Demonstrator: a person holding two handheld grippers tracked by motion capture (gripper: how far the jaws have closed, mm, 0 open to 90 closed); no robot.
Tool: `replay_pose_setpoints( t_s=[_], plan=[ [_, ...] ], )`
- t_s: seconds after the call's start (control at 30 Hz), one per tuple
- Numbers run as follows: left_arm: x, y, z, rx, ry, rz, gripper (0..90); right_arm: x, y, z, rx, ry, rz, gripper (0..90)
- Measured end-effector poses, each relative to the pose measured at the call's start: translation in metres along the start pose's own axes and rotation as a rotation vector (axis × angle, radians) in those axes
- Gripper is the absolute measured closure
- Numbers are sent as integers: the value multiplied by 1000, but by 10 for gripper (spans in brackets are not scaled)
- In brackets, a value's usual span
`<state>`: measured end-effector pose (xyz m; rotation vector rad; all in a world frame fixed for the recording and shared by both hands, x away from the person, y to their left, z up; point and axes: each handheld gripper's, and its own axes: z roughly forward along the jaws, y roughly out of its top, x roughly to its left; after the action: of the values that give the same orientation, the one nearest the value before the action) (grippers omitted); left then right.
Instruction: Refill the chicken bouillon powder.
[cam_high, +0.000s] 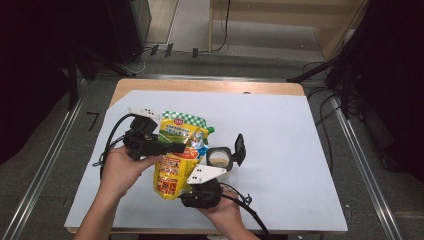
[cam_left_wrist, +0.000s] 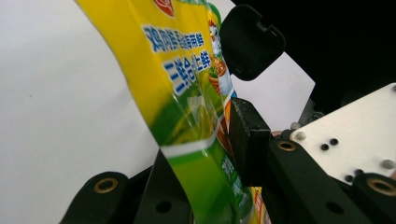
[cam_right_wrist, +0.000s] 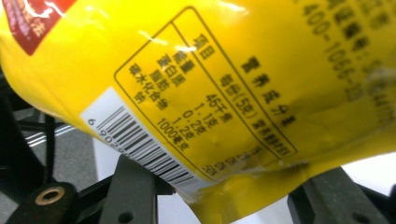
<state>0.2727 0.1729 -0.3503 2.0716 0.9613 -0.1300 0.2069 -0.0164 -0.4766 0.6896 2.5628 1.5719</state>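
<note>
A yellow and green seasoning pouch (cam_high: 181, 150) is held tilted above the white-covered table (cam_high: 285, 135). My left gripper (cam_high: 176, 148) reaches in from the left and is shut on its upper green part (cam_left_wrist: 187, 93), with the right-hand pad (cam_left_wrist: 247, 140) against the film. My right gripper (cam_high: 194, 181) is shut on the pouch's lower yellow end (cam_right_wrist: 210, 93), where a barcode and a nutrition box show. Beside the pouch stands an open jar (cam_high: 219, 160) with tan contents, its black flip lid (cam_high: 240, 149) raised; the lid (cam_left_wrist: 252, 42) also shows beyond the pouch in the left gripper view.
Cables trail from both grippers over the table's front. The white plate (cam_left_wrist: 355, 135) of the right gripper sits close to my left jaws. Metal rails run along both sides of the table, and cables lie on the floor beyond.
</note>
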Motion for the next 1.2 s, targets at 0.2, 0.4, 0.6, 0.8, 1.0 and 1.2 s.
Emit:
replay_pose_setpoints(
  t_s=[0.2, 0.4, 0.6, 0.8, 1.0, 1.2],
  plan=[
    [-2, 0, 7, 22, 11, -1, 767, 3, 0, -2, 10, 33, 29, 589],
    [-4, -1, 15, 51, 27, -8, 768, 7, -1, -2, 14, 48, 34, 586],
    [-4, 0, 19, 72, 13, -26, 760, 10, 0, -5, 3, 82, 39, 602],
    [-3, -1, 24, 95, 15, -38, 761, 13, -1, -7, 10, 88, 30, 606],
    [-3, -1, 29, 117, 8, -49, 760, 17, -1, -6, 20, 95, 18, 612],
    [-2, -1, 33, 139, 7, -64, 763, 21, 0, -5, 34, 88, -14, 606]
  ],
)
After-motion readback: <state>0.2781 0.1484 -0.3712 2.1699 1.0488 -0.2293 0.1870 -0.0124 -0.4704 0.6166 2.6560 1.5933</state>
